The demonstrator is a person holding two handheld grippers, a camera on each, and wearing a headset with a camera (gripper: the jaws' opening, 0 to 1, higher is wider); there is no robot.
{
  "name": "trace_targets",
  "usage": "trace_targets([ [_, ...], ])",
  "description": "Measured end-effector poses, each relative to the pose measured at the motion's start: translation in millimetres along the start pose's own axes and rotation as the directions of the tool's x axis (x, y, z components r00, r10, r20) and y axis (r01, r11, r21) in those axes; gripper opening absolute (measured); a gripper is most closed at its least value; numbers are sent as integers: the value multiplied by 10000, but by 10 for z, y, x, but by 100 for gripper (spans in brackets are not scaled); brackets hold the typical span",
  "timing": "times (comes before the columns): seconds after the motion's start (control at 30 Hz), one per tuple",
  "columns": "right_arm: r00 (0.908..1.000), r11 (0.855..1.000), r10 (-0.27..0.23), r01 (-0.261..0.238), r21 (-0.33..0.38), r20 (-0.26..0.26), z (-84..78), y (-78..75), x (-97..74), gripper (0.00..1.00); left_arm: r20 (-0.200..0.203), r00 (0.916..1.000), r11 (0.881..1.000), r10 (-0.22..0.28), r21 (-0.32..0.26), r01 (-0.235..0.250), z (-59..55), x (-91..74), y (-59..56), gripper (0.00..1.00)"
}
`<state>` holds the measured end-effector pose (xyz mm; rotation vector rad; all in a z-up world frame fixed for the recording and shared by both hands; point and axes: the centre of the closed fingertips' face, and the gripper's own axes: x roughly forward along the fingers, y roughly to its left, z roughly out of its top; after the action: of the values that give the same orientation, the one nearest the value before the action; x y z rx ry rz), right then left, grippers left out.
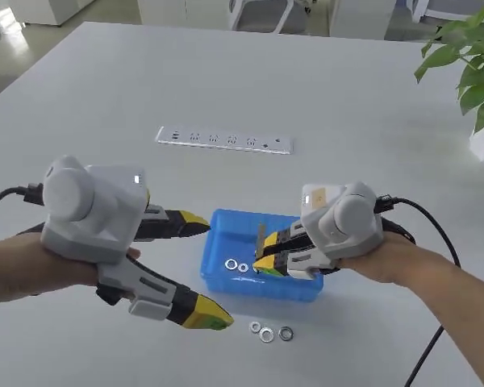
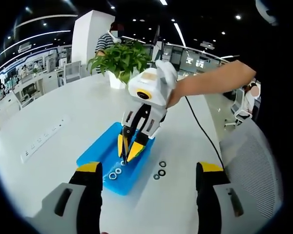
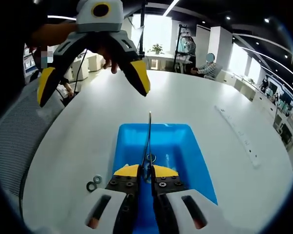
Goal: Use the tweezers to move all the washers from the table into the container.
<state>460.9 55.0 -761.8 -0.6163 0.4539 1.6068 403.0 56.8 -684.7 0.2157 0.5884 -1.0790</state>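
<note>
A blue container [image 1: 218,278] sits on the white table and holds two washers [image 1: 235,265]. Three more washers [image 1: 270,331] lie on the table just in front of it. My right gripper [image 1: 273,260] hovers over the container, shut on thin tweezers [image 1: 260,237]. In the right gripper view the tweezers [image 3: 149,139] reach out over the container [image 3: 195,165], with a washer [image 3: 150,157] near their shaft and loose washers [image 3: 94,183] on the table to the left. My left gripper [image 1: 202,268] stands open and holds nothing, left of the container, and spans the container [image 2: 100,153] in its own view.
A white power strip [image 1: 224,139] lies beyond the container. A potted plant [image 1: 468,64] stands at the table's far right corner. Cables trail from both grippers. The table [image 1: 323,97] is wide, with chairs past its far edge.
</note>
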Motion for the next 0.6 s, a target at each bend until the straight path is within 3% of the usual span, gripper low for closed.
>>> trace_targets([
  [0.33,10000,9998,19,-19,188,13,-74,25,12,9,-358,9993,9986,-97,509,116,15,140,114,68],
  [0.6,10000,9999,42,-42,160,23,-65,18,12,9,-445,9989,9946,-158,1017,202,125,235,222,54],
])
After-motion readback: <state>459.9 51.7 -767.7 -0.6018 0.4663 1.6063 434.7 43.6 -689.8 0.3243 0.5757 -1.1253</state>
